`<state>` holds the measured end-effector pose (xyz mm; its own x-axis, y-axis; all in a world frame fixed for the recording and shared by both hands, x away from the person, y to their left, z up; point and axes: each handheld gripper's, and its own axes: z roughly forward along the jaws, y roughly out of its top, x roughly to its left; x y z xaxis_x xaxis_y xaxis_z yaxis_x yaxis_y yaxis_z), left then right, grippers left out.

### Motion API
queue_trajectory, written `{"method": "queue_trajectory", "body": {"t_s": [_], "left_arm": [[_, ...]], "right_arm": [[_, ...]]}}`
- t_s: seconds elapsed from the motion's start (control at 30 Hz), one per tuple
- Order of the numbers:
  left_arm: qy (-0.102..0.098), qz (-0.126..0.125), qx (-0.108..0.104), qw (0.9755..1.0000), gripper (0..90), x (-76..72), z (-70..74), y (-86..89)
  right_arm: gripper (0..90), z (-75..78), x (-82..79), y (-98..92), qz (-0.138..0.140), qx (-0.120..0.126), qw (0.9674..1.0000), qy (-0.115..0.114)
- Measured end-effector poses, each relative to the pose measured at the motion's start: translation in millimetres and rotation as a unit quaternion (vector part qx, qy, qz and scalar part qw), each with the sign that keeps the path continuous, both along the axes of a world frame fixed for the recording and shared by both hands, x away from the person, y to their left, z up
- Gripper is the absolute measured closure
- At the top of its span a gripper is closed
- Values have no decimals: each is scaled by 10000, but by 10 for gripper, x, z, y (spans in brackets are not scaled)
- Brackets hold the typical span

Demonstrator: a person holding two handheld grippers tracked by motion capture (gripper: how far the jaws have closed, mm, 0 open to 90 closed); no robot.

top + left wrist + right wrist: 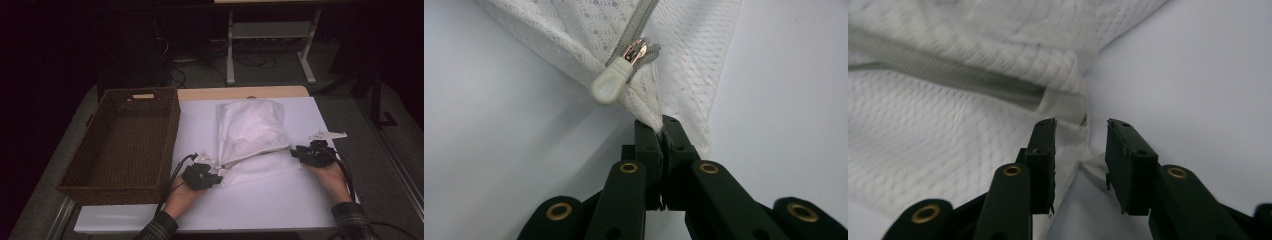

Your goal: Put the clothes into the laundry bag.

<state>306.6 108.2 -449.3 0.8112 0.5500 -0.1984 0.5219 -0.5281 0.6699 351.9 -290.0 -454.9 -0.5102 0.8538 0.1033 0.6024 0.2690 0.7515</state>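
A white mesh laundry bag lies on the white table top, its zipped edge toward the person. My left gripper is at the bag's near left corner. In the left gripper view, my left gripper is shut on a fold of the mesh, just below the white zipper pull. My right gripper sits at the bag's near right corner. In the right gripper view, my right gripper has its jaws apart, with the bag's corner lying between them and not pinched.
A dark woven basket stands left of the bag, hollow inside. The table's wooden far edge runs behind the bag. Beyond it are white desk legs and cables on a dark floor.
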Motion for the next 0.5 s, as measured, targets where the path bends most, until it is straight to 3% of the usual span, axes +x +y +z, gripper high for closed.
{"method": "queue_trajectory", "body": {"t_s": [0.23, 0.3, 0.5], "left_arm": [[10, 1, -7, 10000, 878, 2, -1, 1], [-5, 8, 10, 10000, 878, -3, 1, -2], [-9, 15, 12, 10000, 878, -5, 1, -4]], "right_arm": [[729, -56, 67, 33, 141, 77, 9999, 43], [780, -54, 42, 71, 137, -153, 9998, -48], [877, -54, 26, 95, 183, -214, 9996, -83]]}}
